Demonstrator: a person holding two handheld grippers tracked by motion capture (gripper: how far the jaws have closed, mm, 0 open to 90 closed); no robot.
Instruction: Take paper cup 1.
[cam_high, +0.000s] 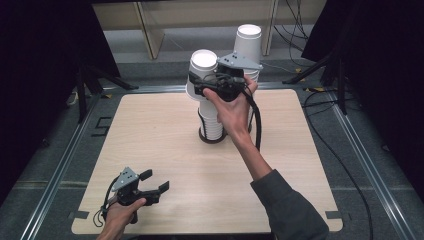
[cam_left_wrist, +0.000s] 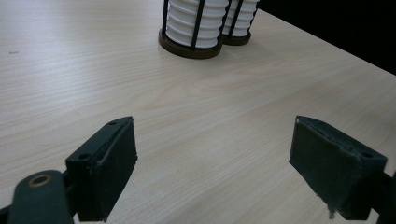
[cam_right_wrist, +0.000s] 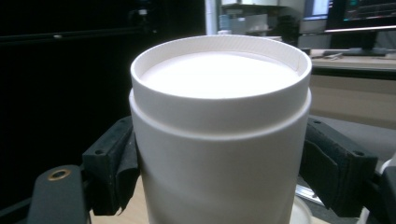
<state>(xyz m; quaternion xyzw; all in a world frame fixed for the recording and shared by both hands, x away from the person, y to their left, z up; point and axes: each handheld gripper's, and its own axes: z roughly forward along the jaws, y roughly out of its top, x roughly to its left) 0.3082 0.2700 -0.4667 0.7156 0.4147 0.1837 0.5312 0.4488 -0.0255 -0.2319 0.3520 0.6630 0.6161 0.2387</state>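
Note:
Two stacks of upturned white paper cups stand in black wire holders on the wooden table (cam_high: 150, 135): a front stack (cam_high: 210, 117) and a taller back stack (cam_high: 248, 42). My right gripper (cam_high: 200, 81) is held high at the top of the front stack, shut on the topmost cup (cam_high: 203, 62). In the right gripper view that cup (cam_right_wrist: 219, 93) sits between both pads (cam_right_wrist: 119, 163), base up. My left gripper (cam_high: 156, 181) rests low near the table's front left, open with nothing in it (cam_left_wrist: 212, 168). Ahead of it are the bases of both holders (cam_left_wrist: 189, 49).
Black cables (cam_high: 345, 165) trail along the floor right of the table. Metal rails (cam_high: 60, 170) run along both sides. Light wooden furniture (cam_high: 150, 30) and dark stand legs (cam_high: 90, 80) are behind the table.

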